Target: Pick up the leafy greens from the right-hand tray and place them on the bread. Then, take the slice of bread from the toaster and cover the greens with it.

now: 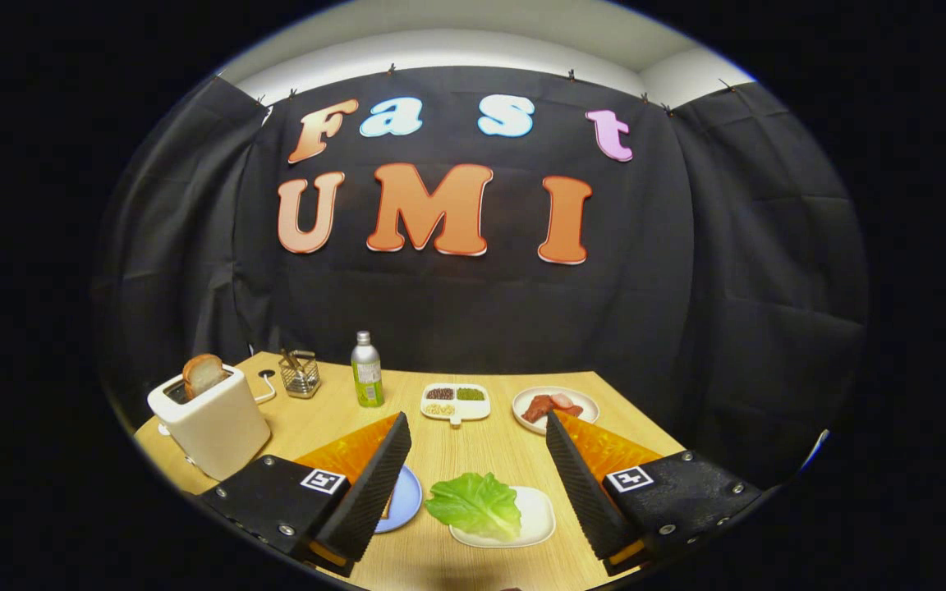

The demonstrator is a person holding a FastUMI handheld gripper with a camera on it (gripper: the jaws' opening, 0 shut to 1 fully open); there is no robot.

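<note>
A leaf of green lettuce (475,503) lies on a white tray (537,515) on the wooden table, between my two fingers and below them. My gripper (477,435) hangs above it, open, with nothing held. A blue plate (408,497) peeks out from behind my left finger; what lies on it is hidden. To the far left stands a white toaster (208,420) with a slice of bread (203,374) sticking up from its slot.
Beyond the fingers stand a green-labelled bottle (367,371), a wire holder (300,373), a white divided dish of grains (455,401) and a white plate with meat slices (555,408). Black cloth walls the booth behind the table.
</note>
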